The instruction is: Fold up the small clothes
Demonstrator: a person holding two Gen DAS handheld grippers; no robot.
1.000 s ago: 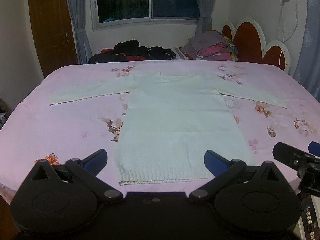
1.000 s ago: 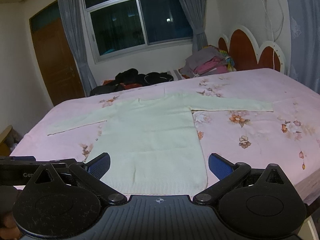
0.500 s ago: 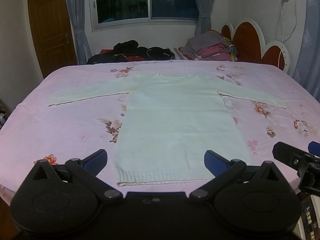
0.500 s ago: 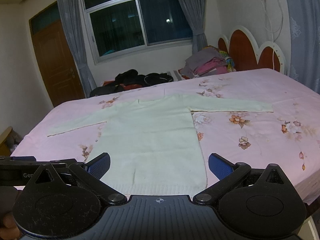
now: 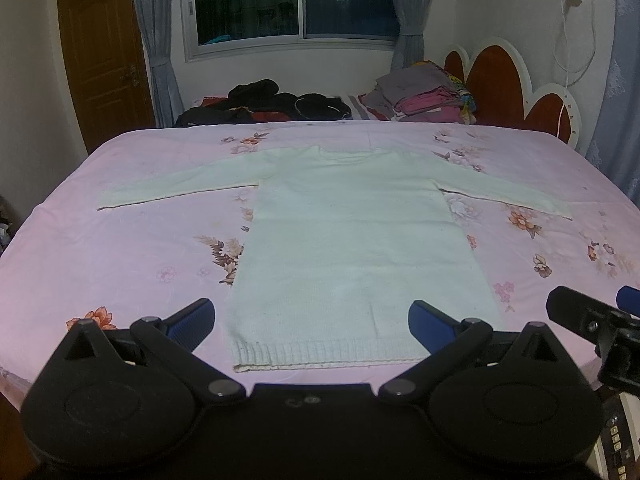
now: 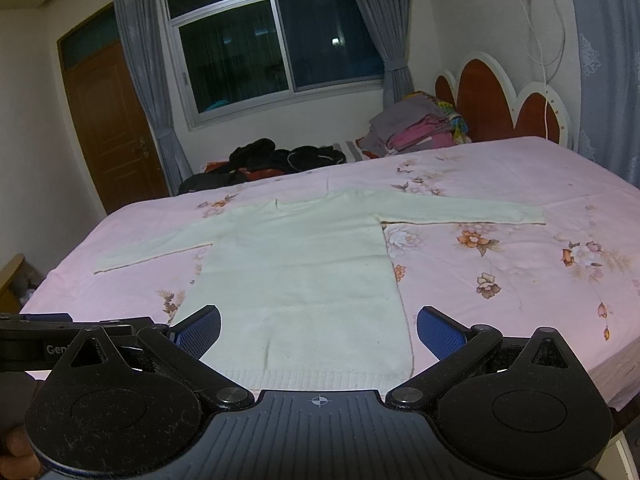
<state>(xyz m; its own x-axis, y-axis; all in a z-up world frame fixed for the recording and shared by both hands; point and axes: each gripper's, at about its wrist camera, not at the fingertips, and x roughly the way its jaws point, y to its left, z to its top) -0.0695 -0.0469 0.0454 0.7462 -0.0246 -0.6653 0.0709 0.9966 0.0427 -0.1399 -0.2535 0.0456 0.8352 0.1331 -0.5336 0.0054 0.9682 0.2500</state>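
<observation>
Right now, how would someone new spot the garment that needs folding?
Find the pink floral bedsheet covering the bed. Flat in its middle lies a pale knitted sweater, sleeves spread wide; unlike the heaped dark clothes and stacked laundry behind, it lies unfolded.

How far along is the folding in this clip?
Done: the white sweater lies flat on the pink bedsheet, both sleeves spread out. In hand: nothing; left gripper and right gripper are open near the hem. Left: every fold.

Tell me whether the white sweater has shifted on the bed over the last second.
No. The white sweater lies spread flat, its sleeves and hem crossing the same flower prints on the pink bedsheet.
</observation>
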